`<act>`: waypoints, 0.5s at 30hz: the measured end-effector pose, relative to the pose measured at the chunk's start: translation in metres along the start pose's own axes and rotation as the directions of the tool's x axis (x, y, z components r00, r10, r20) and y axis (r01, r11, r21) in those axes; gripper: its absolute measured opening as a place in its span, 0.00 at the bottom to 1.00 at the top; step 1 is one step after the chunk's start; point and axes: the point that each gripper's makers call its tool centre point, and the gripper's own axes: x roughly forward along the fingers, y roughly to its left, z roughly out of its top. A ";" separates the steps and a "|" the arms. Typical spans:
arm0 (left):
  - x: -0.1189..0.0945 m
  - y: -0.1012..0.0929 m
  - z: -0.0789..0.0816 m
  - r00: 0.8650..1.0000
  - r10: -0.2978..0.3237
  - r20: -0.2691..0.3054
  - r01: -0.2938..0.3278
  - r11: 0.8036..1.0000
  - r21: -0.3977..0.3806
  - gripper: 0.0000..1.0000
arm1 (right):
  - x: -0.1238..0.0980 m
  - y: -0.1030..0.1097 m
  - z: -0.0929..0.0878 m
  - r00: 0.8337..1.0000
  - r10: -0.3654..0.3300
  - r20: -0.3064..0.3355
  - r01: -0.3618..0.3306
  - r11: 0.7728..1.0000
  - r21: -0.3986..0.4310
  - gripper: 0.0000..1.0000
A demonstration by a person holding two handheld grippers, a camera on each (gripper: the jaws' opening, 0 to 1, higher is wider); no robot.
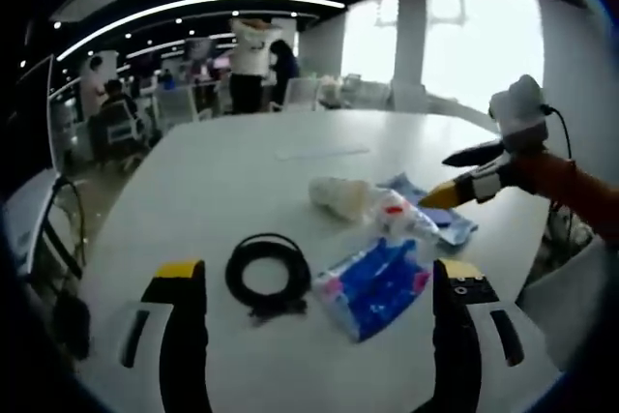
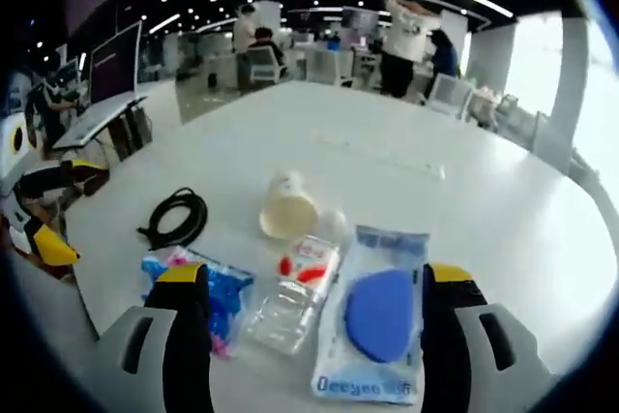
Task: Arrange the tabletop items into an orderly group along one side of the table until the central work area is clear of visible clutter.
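On the counter [image 2: 503, 229] your right hand-held gripper [image 2: 305, 336] hangs released over the bottle [image 2: 295, 292] and blue pouch [image 2: 377, 321]; your left hand-held gripper [image 1: 319, 331] is released near the cable coil [image 1: 268, 273].

Clutter [image 2: 309, 282] centre; far tabletop [image 2: 406, 132] free.

A black cable coil [image 2: 176, 219] is lying on the white surface [image 2: 406, 200], a clear bottle [image 2: 295, 293] is showing a red label, and a blue pad [image 2: 379, 314] is sitting in its clear packet.
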 end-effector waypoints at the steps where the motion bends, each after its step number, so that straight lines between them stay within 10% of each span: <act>1: 0.000 0.001 0.000 1.000 0.002 -0.001 -0.002 1.000 -0.001 0.94 | 0.003 -0.001 -0.002 1.000 0.007 -0.009 -0.006 1.000 0.013 0.90; 15: 0.001 0.001 -0.003 1.000 -0.001 -0.012 0.001 1.000 -0.013 0.94 | 0.052 0.005 -0.014 0.997 0.051 -0.057 -0.047 0.997 0.065 0.85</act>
